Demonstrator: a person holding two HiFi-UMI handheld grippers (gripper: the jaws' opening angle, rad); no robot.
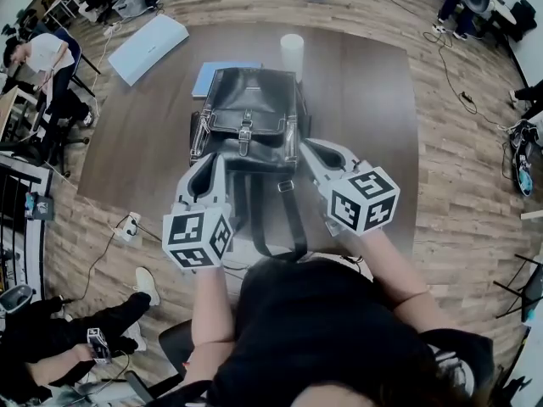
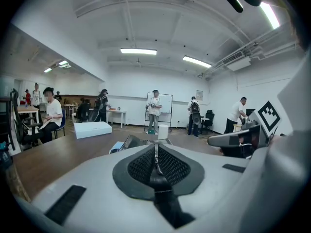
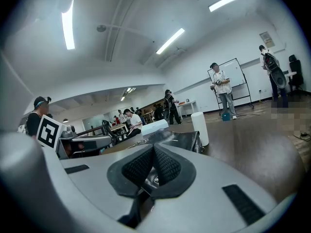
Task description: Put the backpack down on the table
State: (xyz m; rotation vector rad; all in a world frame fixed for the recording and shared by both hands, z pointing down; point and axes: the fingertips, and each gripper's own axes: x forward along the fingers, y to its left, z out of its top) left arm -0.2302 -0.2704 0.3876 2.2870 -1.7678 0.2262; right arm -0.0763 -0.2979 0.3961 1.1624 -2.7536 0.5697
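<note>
The head view looks steeply down from above the person onto the table, with the left gripper and right gripper close beneath it. Each gripper view rides low on its gripper and looks almost level along its jaws, across the table into the room. All three share the backpack and the white cylinder beyond it

At your twelve o'clock you see a white cylinder; at eleven, a blue folder and a white box.
</note>
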